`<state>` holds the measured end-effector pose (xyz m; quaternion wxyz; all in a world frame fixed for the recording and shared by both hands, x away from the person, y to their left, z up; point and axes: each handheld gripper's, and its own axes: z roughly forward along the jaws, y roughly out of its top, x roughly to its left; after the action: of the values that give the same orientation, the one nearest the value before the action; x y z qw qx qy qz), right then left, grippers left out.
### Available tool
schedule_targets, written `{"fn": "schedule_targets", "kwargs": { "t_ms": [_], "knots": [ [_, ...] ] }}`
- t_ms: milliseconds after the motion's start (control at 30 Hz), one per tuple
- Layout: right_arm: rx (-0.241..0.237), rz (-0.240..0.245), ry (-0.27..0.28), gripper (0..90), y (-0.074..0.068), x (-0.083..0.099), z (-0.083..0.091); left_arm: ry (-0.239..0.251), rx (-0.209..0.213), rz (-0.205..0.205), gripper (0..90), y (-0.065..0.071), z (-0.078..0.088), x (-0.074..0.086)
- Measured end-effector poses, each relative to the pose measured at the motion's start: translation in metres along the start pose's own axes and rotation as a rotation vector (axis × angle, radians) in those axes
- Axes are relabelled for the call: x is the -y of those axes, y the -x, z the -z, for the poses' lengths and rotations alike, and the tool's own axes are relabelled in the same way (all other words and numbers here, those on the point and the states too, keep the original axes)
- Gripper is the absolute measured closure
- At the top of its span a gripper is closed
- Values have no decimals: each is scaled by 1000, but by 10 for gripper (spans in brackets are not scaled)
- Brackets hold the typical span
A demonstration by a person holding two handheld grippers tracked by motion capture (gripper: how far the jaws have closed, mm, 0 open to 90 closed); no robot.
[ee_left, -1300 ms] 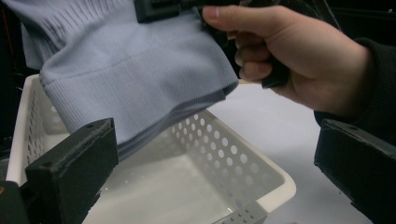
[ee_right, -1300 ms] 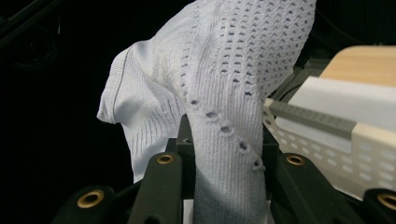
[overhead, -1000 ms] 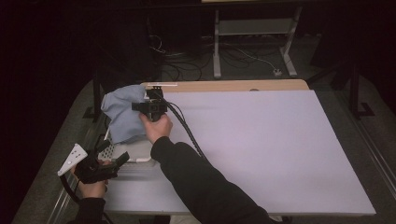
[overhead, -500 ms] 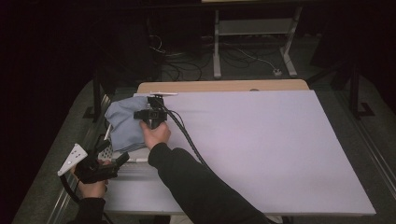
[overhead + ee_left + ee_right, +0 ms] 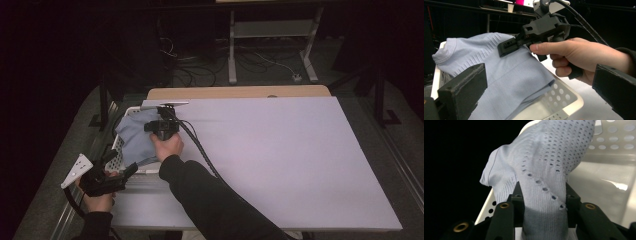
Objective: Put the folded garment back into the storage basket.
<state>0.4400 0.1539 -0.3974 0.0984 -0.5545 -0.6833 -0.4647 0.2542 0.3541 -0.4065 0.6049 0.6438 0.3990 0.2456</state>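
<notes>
Item: pale blue knit garment [image 5: 137,140], draped over the near rim of a white perforated basket [image 5: 116,159] at the left end of the surface [image 5: 280,150]. Compared with a second ago the cloth sits lower and flatter over the basket, no longer bunched high at the far corner, and the right tongs [image 5: 159,121] have come nearer with it. In the right gripper view a fold of the garment [image 5: 544,182] fills the gap between the jaws, which have just been opening; the pads look to be easing off the fabric but touch it on both sides, so the pinch is not yet clearly gone. Judgement: the garment is being let go into or onto the basket [image 5: 604,170]. Left tongs [image 5: 107,175]: spread wide, nothing between them, waiting just short of the basket's near corner [image 5: 559,100], cloth [image 5: 506,75] ahead of them.
</notes>
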Motion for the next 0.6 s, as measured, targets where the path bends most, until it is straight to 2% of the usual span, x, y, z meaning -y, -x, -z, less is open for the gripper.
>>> {"fn": "schedule_targets", "kwargs": {
  "t_ms": [267,400,467,600],
  "knots": [
    [-18,51,-24,466,5,-4,7,-1,0,4,0,0,0,0],
    [31,153,-8,413,6,-5,15,-2,0,2,0,0,0,0],
    [19,164,-16,395,10,-7,17,-7,4,2,0,-1,-1,1],
    [-18,222,-3,330,16,-11,28,-9,6,2,0,-1,-1,1]
  ]
}}
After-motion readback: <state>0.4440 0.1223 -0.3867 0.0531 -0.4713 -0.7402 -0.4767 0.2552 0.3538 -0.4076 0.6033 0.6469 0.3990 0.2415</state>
